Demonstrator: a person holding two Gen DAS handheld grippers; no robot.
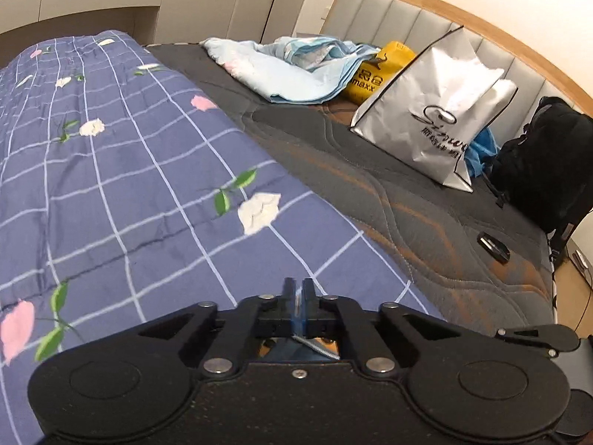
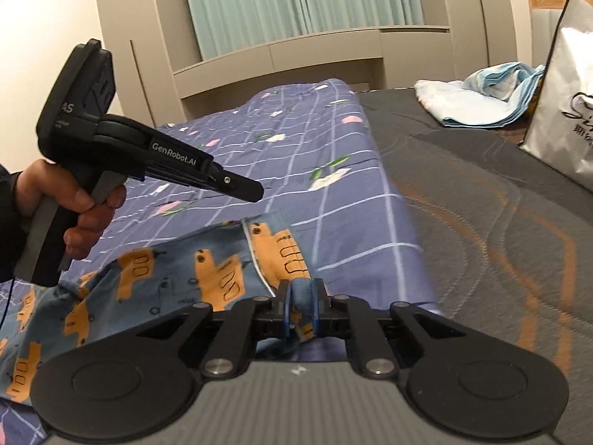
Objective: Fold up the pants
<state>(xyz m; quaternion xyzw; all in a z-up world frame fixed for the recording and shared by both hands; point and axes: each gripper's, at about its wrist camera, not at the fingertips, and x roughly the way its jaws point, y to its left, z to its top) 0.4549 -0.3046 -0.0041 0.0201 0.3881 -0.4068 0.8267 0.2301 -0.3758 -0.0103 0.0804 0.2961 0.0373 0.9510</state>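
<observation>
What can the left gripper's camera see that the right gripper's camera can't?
Only the left wrist view shows the yellow bag, the black backpack and a small black object on the mattress. Its own left gripper is shut, with little of what it grips visible.

Only the right wrist view shows the pants with orange shapes, pinched in the right gripper, plus the hand holding the other gripper, and the green curtains.

Both show the purple checked quilt, the light blue cloth and the white shopping bag.
</observation>
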